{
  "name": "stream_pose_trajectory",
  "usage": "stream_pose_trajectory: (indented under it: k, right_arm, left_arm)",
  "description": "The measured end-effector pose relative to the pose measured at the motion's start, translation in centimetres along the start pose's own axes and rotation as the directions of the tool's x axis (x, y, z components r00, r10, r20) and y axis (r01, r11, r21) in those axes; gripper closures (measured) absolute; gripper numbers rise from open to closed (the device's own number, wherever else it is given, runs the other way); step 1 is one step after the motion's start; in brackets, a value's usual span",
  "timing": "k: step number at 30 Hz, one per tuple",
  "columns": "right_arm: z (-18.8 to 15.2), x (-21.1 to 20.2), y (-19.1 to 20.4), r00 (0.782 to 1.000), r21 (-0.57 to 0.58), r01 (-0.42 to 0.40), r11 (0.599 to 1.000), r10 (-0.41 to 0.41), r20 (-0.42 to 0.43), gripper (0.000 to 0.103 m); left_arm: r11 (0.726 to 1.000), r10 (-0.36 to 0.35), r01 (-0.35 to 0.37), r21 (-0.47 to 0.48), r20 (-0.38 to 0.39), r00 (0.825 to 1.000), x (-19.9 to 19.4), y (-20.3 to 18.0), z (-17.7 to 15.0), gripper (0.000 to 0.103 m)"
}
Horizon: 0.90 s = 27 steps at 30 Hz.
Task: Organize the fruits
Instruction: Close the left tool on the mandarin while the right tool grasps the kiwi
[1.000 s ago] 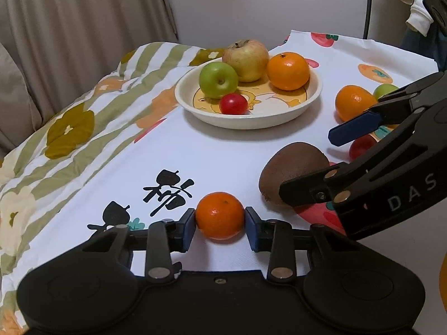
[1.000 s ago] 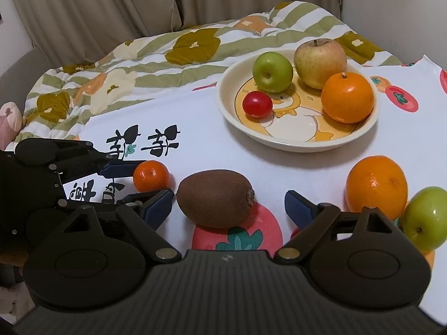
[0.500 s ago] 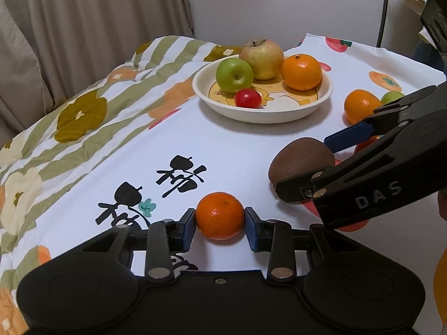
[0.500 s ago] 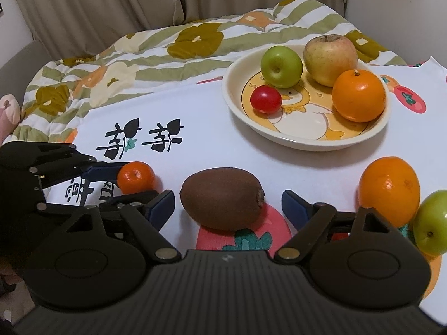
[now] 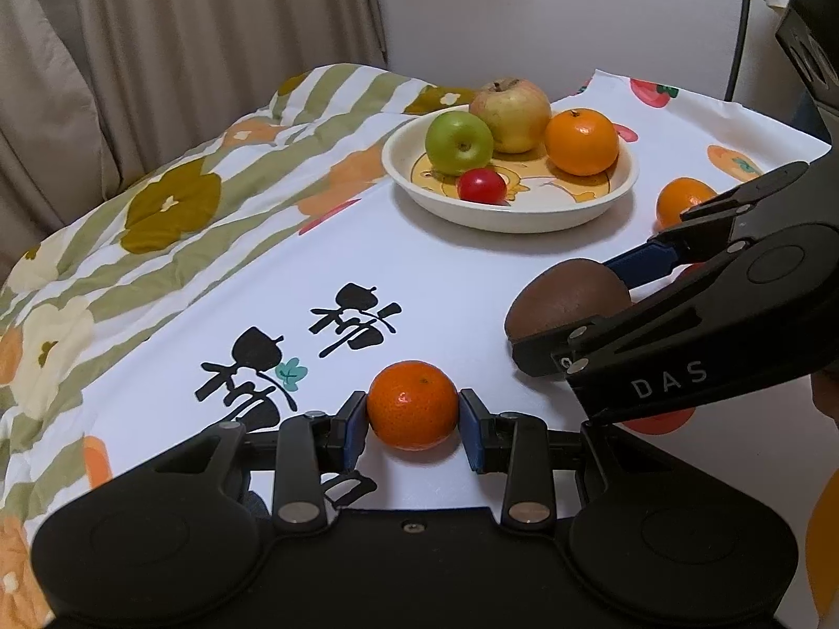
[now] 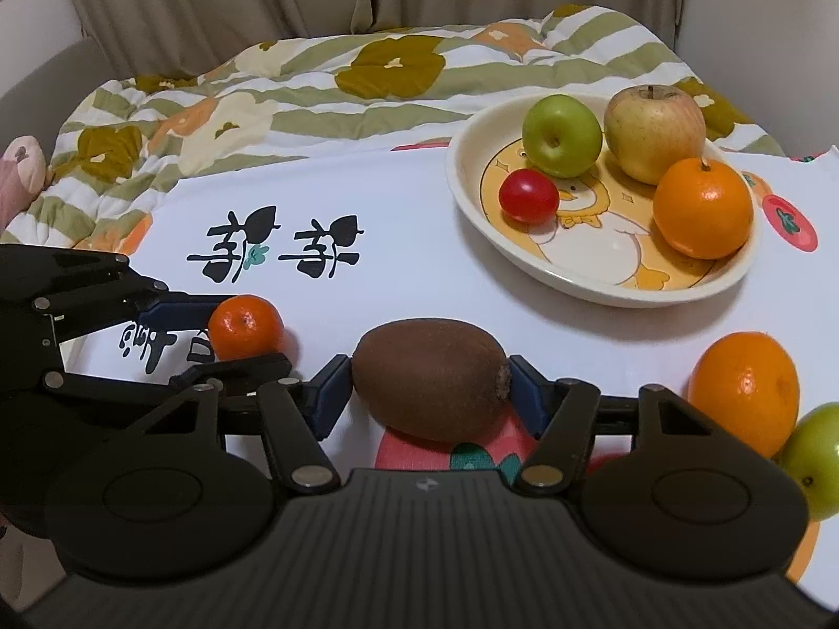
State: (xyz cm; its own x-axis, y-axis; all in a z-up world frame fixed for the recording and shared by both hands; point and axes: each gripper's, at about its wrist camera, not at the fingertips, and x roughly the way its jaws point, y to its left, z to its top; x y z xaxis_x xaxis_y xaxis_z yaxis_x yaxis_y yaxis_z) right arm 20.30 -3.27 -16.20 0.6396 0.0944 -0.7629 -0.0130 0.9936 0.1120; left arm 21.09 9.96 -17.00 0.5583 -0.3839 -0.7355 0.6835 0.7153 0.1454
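My left gripper (image 5: pixel 412 422) is shut on a small orange mandarin (image 5: pixel 412 404), held just above the white cloth; it also shows in the right wrist view (image 6: pixel 245 327). My right gripper (image 6: pixel 430 393) is shut on a brown kiwi (image 6: pixel 430 385), which also shows in the left wrist view (image 5: pixel 569 299). A cream bowl (image 6: pixel 603 283) at the back right holds a green apple (image 6: pixel 562 135), a yellow apple (image 6: pixel 654 132), an orange (image 6: pixel 702 208) and a small red fruit (image 6: pixel 528 202).
An orange (image 6: pixel 744 393) and a green apple (image 6: pixel 815 458) lie on the cloth to the right of my right gripper. A striped flowered quilt (image 6: pixel 314 84) covers the back left. Curtains (image 5: pixel 157 52) hang behind. The two grippers are close, side by side.
My right gripper has closed on the kiwi; it was open around it before. Both grippers have risen a little, with the mandarin staying in the left one.
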Motion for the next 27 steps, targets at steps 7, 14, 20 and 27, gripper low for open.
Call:
stream_pose_trajectory:
  k: [7,14,20,27]
  right_arm:
    - [0.3,-1.4,0.6,1.0,-0.025,-0.025,0.999,0.026,0.015,0.025]
    - [1.0,-3.8,1.1,0.998,-0.06,-0.044,0.997,0.046,0.04,0.025]
    - [1.5,-6.4,1.2,0.996,-0.08,-0.06,0.995,0.065,0.062,0.025]
    - [2.4,-9.4,-0.1,0.992,-0.098,-0.078,0.992,0.087,0.089,0.025]
  left_arm:
    - [0.999,0.031,-0.031,-0.025,0.007,0.999,-1.5,-0.2,-0.1,0.063]
    - [0.993,0.081,-0.08,-0.09,0.011,0.997,-4.0,-0.3,-0.1,0.063]
    - [0.979,0.128,-0.124,-0.165,0.011,0.992,-6.9,-0.6,0.0,0.063]
    - [0.96,0.175,-0.165,-0.225,0.025,0.984,-9.7,-2.1,1.2,0.063]
